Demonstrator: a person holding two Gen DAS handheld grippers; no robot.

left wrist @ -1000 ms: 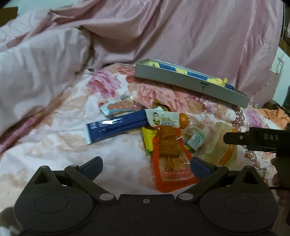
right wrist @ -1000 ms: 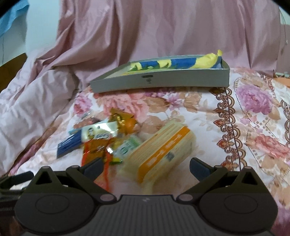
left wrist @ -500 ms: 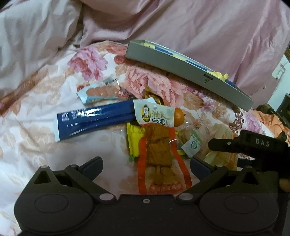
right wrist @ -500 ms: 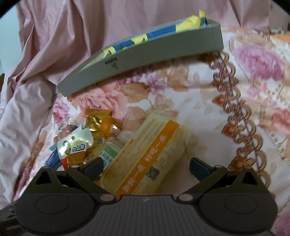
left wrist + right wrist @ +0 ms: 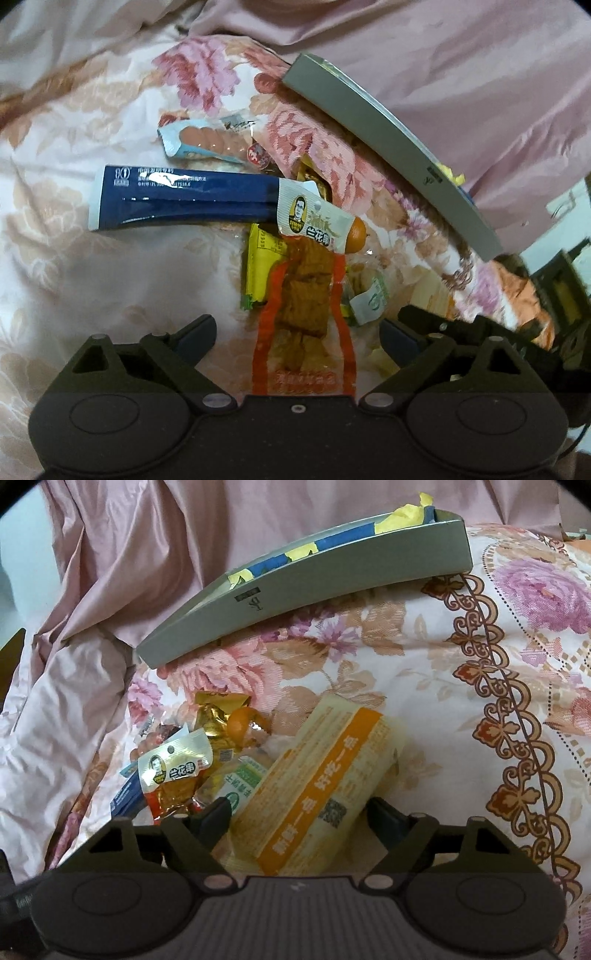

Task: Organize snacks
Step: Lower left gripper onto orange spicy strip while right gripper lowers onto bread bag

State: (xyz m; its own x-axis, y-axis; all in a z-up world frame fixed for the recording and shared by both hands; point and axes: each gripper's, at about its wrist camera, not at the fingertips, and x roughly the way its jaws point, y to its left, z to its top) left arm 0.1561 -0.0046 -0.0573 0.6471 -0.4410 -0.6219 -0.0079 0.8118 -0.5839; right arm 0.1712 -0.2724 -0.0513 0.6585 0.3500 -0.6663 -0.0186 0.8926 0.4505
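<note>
Floral bedspread (image 5: pixel 424 657) soft: right tongs (image 5: pixel 299 814) closing, still loose astride orange-striped cracker pack (image 5: pixel 325 786); left tongs (image 5: pixel 297 332) apart; risk pack slips sideways

My matt black plastic grippers hover over glossy foil snack packets (image 5: pixel 303 306), a shiny navy blue tube (image 5: pixel 184 201), a matt grey cardboard box (image 5: pixel 332 587) and the soft flowered cotton bedsheet (image 5: pixel 461 701).

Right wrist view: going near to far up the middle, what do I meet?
Right gripper → yellow-and-orange snack pack → bare floral bedsheet → grey tray → pink quilt.
</note>
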